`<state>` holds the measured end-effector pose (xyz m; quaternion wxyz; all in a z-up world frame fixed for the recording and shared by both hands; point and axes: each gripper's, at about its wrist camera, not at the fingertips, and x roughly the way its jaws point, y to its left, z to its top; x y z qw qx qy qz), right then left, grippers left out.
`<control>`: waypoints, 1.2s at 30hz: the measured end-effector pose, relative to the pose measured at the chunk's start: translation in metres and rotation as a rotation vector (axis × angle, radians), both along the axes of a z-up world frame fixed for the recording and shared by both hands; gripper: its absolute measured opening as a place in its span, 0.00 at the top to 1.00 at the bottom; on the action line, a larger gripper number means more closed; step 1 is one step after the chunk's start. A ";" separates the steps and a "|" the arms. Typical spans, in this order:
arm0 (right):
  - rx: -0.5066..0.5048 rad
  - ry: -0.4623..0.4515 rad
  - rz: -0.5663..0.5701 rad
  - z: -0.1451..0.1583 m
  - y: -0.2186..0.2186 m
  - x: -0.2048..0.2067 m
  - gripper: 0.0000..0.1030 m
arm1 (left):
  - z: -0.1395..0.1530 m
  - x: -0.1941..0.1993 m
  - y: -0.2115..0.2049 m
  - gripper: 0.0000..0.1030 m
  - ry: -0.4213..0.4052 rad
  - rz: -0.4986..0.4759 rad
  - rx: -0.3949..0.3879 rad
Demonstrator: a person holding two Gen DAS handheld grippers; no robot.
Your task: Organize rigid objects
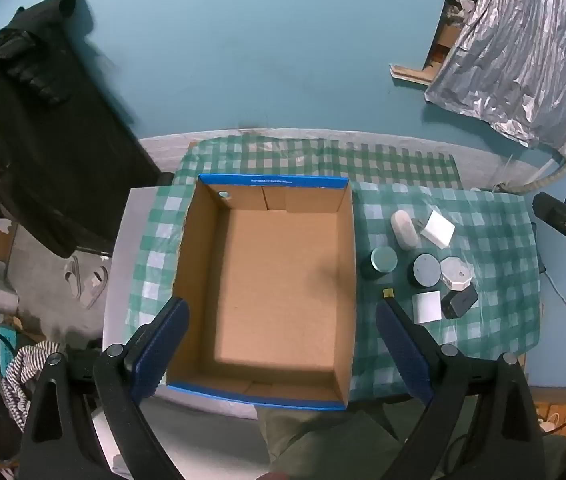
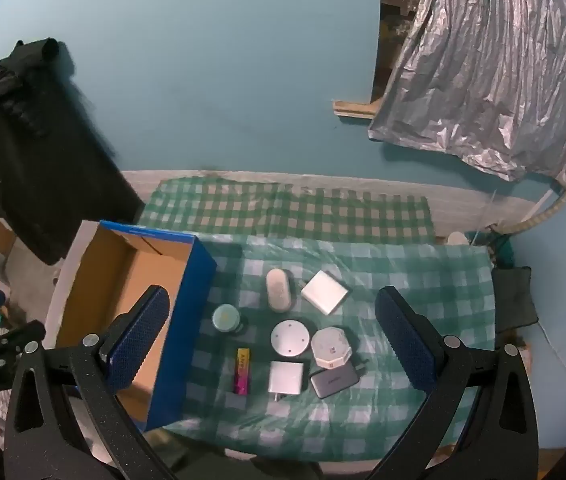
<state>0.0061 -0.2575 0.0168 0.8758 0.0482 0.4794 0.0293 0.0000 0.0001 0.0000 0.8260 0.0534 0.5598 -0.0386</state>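
left gripper (image 1: 279, 328): jaws spread wide, holding nothing, hanging above the box
right gripper (image 2: 273, 322): jaws spread wide, holding nothing, hanging above the small items
box (image 1: 347, 240): open cardboard box, blue outside, bare inside, sits on the left part of the checked cloth (image 2: 423, 280)
items: all on the cloth, right of the box, none inside it
oval case (image 2: 278, 290): white, far row, white flat charger (image 2: 325, 292) just beside it
jar (image 2: 225, 318): green lid, nearest the box wall
round disc (image 2: 289, 338): middle, white octagon puck (image 2: 331, 348) just beside it
near row: pink-yellow stick (image 2: 243, 370), white square plug (image 2: 286, 376), dark grey adapter (image 2: 334, 383)
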 end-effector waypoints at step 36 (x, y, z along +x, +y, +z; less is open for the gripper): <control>0.023 0.031 0.002 -0.003 0.002 0.004 0.02 | 0.003 0.001 0.002 0.08 -0.009 -0.003 0.002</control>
